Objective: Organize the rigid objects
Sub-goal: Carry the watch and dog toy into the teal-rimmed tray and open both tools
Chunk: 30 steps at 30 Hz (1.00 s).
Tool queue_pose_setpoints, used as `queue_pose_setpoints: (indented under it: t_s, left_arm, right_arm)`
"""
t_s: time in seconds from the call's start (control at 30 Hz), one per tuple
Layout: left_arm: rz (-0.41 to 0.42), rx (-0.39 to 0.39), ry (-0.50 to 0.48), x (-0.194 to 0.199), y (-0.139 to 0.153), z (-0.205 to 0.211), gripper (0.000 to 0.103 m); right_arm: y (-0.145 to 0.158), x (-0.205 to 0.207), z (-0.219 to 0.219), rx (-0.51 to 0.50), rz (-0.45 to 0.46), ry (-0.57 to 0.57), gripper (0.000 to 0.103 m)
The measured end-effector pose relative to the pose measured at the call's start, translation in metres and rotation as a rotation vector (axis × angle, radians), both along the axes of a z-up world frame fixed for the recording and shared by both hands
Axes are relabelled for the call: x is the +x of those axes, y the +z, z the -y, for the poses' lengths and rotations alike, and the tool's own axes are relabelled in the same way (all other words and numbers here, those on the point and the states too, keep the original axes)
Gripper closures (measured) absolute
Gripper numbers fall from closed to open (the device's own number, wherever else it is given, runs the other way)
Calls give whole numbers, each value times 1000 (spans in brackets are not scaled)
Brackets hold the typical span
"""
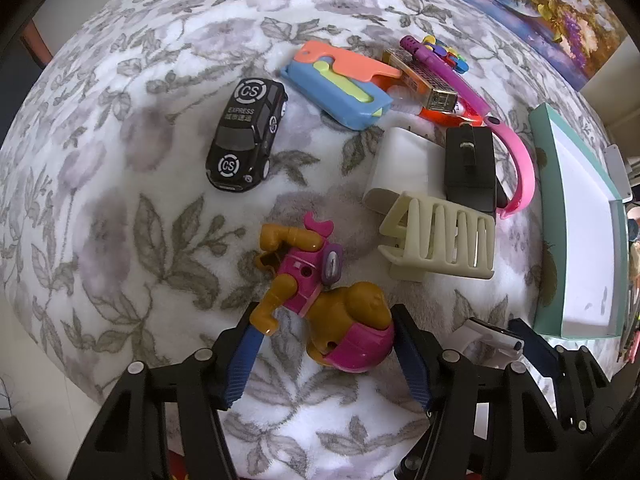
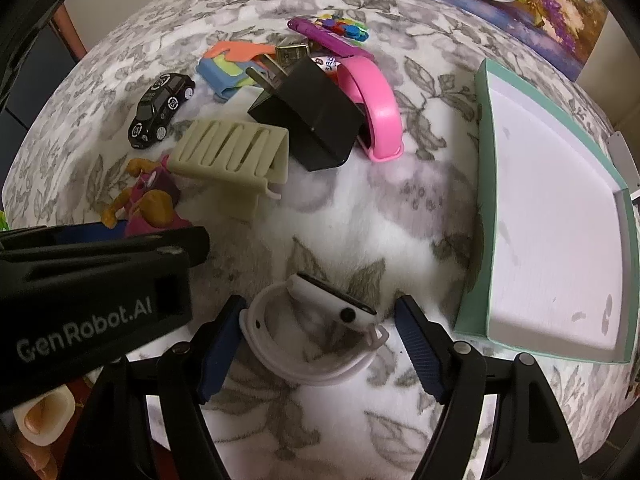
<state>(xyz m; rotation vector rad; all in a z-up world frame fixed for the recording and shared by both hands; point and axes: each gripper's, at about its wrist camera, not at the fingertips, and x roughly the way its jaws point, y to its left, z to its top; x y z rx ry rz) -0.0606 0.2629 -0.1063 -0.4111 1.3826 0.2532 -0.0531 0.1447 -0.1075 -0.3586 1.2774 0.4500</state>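
Left wrist view: the left gripper point(image 1: 324, 354) stands wide open around a pink and tan toy figure point(image 1: 320, 292) lying on the flowered blanket point(image 1: 120, 220), fingers not clamping it. A black toy car point(image 1: 247, 134) lies farther off.

Right wrist view: the right gripper point(image 2: 320, 344) is spread open around a white watch point(image 2: 320, 320); a green tray point(image 2: 486, 200) sits to the right.

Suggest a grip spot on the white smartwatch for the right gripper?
Grip across the watch case, which stands on edge with its strap looped toward the camera. The right gripper already straddles it with open jaws, so come straight down from above. The rigid case should hold better than the springy strap.
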Motion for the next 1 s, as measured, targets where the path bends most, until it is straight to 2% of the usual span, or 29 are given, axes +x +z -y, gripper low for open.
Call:
queue_pose_setpoints:
  t_s: [0.1,0.17,0.2,0.43,0.67,0.87,1.0]
  left_arm:
    - [5,10,7,-1,3,1,49]
    - [18,-3,11,-1,5,1,57]
    - [21,-7,14,-1,6,1,58]
    - [28,9,19,0,12,7,58]
    - [80,33,16,-3,29,11,58]
    - [172,46,31,-9,65,13,58]
    - [232,52,11,-3,91,23,58]
  right_arm:
    - [3,1,4,4,10,9,27]
    - [5,0,4,11,16,21,32]
    - [6,-1,4,13,15,26,35]
    - [14,1,14,38,-2,8,38]
    - [24,11,29,84,-13,-30,39]
    - [55,23,57,169,9,-102,39]
    - [85,37,84,199,92,-181,39]
